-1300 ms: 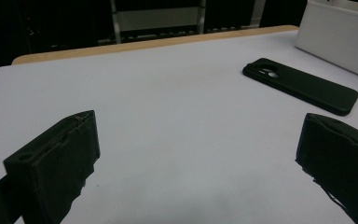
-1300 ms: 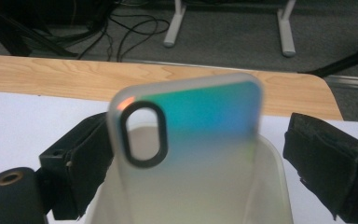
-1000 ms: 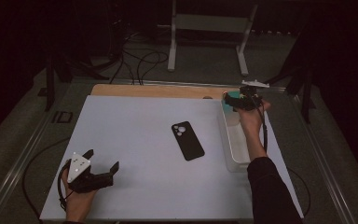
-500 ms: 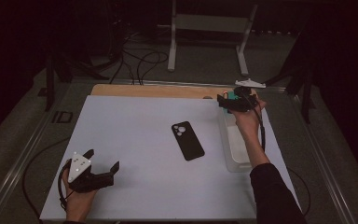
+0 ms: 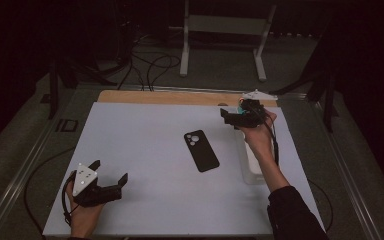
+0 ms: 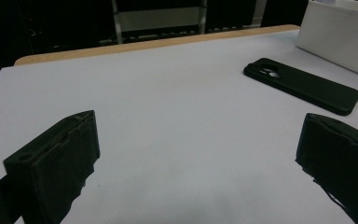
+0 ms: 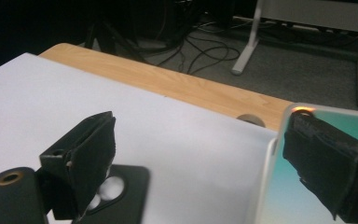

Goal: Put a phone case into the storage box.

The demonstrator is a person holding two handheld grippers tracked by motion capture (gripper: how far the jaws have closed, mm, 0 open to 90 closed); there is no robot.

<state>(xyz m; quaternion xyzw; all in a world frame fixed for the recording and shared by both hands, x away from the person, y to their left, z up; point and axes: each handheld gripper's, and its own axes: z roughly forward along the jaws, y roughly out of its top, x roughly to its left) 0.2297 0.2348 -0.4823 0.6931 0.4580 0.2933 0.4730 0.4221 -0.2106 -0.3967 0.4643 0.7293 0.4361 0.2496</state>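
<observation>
Though near phone case [image 5: 201, 150], right gripper [image 5: 231, 118] (agape), empty.

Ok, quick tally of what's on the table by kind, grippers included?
Black phone case, lying flat mid-table: 1
Clear tray at the right edge: 1
Phone with a lit teal screen, beside the right gripper's jaw: 1
Handheld grippers: 2, the left gripper and the right gripper, both with jaws apart
Total: 5

A black rectangular phone case [image 5: 201, 150] lies flat mid-table, camera cutout toward the far side, slightly angled. A clear rectangular plastic tray [image 5: 250, 167] sits well right of it.
</observation>
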